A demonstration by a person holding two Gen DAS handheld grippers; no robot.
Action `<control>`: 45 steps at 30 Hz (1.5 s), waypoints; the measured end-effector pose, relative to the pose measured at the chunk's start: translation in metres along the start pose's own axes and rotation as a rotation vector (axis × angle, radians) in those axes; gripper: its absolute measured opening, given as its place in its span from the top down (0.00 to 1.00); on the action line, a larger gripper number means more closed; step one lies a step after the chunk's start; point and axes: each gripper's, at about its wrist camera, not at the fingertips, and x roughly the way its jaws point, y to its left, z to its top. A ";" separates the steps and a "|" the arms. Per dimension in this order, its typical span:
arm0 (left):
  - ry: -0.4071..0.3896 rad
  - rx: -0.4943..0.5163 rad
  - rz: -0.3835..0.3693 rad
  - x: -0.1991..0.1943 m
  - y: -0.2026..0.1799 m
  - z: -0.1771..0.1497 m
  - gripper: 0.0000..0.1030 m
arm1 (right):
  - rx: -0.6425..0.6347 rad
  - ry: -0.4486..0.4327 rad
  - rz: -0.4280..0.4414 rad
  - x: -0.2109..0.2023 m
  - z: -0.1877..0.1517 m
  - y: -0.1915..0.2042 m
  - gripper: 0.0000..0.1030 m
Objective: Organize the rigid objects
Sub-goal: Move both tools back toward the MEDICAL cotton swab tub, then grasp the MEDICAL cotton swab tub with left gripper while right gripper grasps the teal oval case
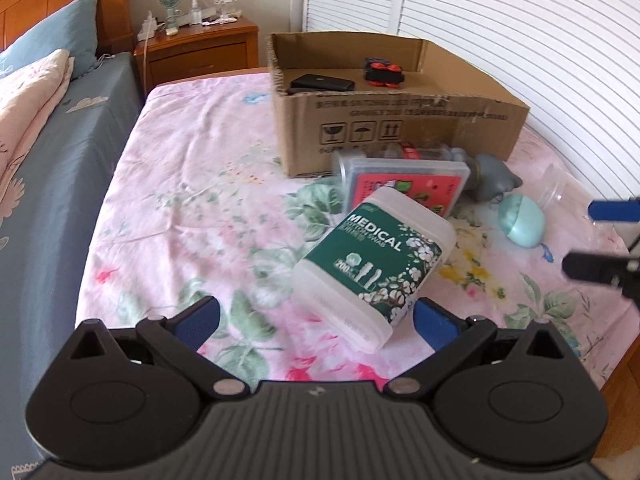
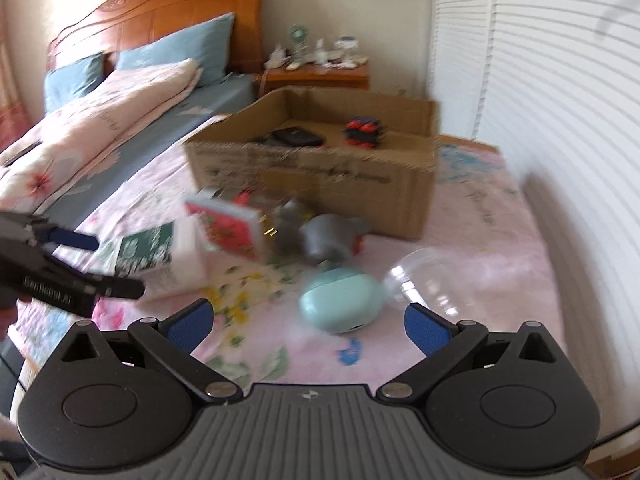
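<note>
A white cotton swab box [image 1: 374, 264] with a green MEDICAL label lies on the pink floral bedspread, just ahead of my open, empty left gripper [image 1: 316, 322]. Behind it lie a red-labelled clear case [image 1: 404, 184], a grey toy [image 1: 494, 178], a mint green case [image 1: 522, 220] and a clear plastic cup [image 1: 556, 188]. My right gripper [image 2: 306, 324] is open and empty, with the mint green case [image 2: 340, 304] just ahead of it and the clear cup [image 2: 416, 276] to its right. The cardboard box [image 1: 400, 120] holds a black case [image 1: 322, 82] and a red-black toy [image 1: 384, 72].
A wooden nightstand [image 1: 196, 48] with a small fan and bottles stands behind the bed. White louvred doors [image 1: 520, 40] run along the right. A blue-sheeted bed with pillows [image 2: 120, 92] lies to the left. The bed's wooden edge [image 1: 624, 380] is at the right.
</note>
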 end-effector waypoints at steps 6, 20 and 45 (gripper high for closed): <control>0.005 -0.018 0.029 -0.001 0.010 -0.002 0.01 | -0.014 0.064 -0.022 0.030 -0.005 -0.002 0.00; 0.036 -0.052 0.082 0.009 0.022 -0.002 0.01 | -0.031 0.107 0.071 0.050 -0.004 0.015 0.00; 0.041 0.000 -0.026 0.038 -0.024 0.032 0.01 | -0.106 0.058 0.002 0.049 -0.018 0.013 0.00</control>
